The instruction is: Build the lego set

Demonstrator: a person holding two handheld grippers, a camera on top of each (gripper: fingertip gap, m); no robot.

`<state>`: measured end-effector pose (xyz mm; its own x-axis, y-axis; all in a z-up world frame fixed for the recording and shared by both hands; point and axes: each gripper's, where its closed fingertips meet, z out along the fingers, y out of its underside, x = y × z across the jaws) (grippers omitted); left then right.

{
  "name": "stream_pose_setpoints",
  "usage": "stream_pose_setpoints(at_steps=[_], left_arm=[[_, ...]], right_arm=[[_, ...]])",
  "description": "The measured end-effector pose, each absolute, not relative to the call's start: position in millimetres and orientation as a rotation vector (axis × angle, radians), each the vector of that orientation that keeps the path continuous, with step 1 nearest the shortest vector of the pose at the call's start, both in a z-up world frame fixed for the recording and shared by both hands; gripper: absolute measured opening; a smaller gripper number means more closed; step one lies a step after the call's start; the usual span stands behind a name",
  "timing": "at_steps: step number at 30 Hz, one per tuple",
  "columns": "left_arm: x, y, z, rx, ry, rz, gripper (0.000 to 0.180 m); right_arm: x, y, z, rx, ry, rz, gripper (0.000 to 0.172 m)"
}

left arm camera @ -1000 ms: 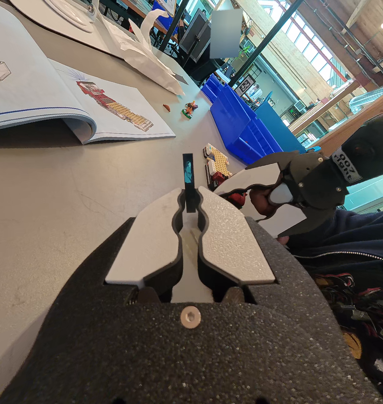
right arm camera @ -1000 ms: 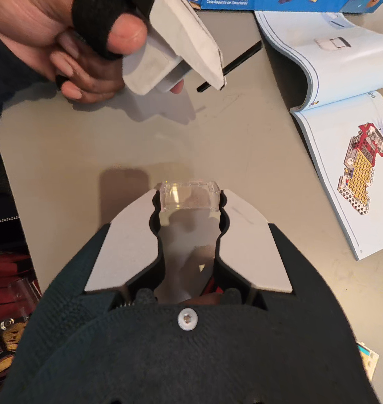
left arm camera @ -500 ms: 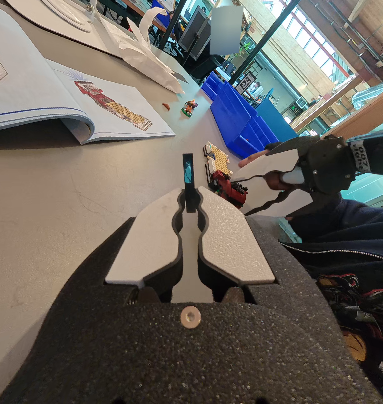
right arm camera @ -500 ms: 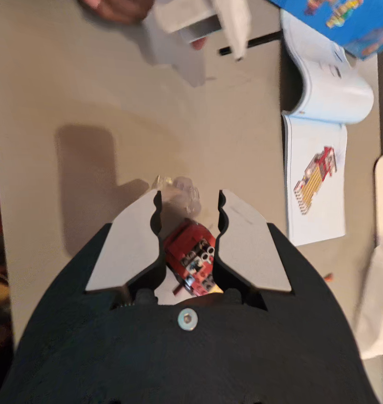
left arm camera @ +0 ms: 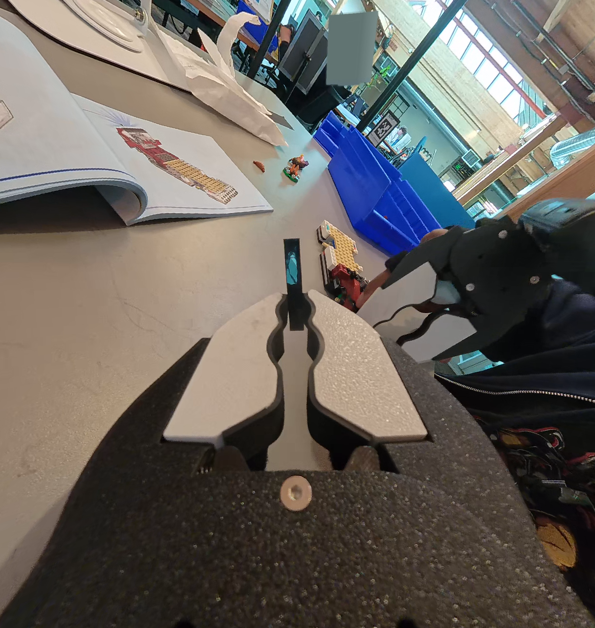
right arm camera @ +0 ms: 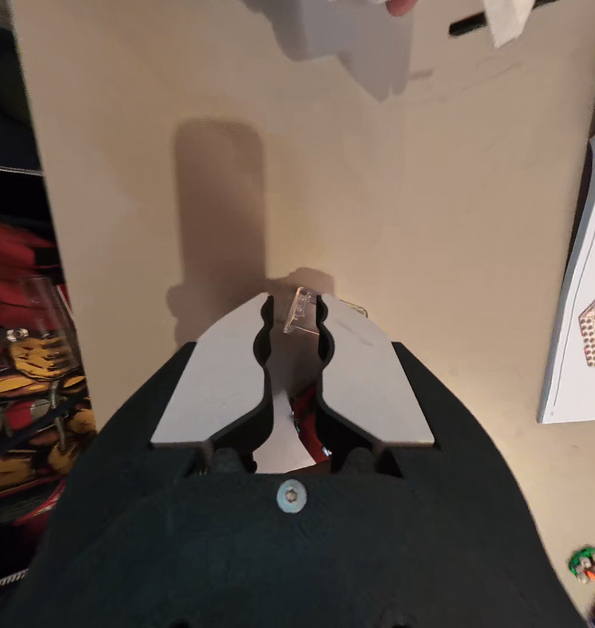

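Grey, scuffed tabletop [left arm camera: 85, 323] fills both views beneath a timber-beamed, window-lit workshop at 1 o'clock. An open instruction booklet [left arm camera: 85, 163] lies at 10 o'clock, crumpled white paper [left arm camera: 228, 91] at 12, blue storage bins [left arm camera: 374, 190] at 1. The left gripper [left arm camera: 294, 306] pinches a thin black strip [left arm camera: 292, 272] upright. The right gripper [right arm camera: 294, 306] stands narrowly parted, a clear plastic piece [right arm camera: 298, 311] tilted against its right finger, beside a red-and-tan brick model [left arm camera: 340, 265]
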<state>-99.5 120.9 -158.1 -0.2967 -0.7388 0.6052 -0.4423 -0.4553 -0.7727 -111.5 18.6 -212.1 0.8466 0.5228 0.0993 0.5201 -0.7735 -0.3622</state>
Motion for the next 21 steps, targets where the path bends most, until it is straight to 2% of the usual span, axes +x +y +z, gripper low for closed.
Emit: stream_pose_setpoints(at_steps=[5,12,18,21], left_arm=[[-99.8,118.6,-158.6,-1.69,1.506,-1.816,0.008],[-99.7,117.4,-159.2,-1.686,1.518,-1.805,0.008],[-99.1,118.1,-159.5,-1.691,1.513,-1.803,0.008],[-98.8,118.3,-160.0,-1.693,1.513,-1.799,0.008]], right_arm=[[-105.8,12.5,-223.2,-2.677,-0.745,-0.131,0.009],[-120.5,12.4,-208.2,-2.499,-0.622,-0.104,0.008],[-146.8,16.7,-166.0,-2.093,-0.194,0.234,0.009],[-143.2,-0.2,-186.1,-2.111,-0.06,0.179,0.009]])
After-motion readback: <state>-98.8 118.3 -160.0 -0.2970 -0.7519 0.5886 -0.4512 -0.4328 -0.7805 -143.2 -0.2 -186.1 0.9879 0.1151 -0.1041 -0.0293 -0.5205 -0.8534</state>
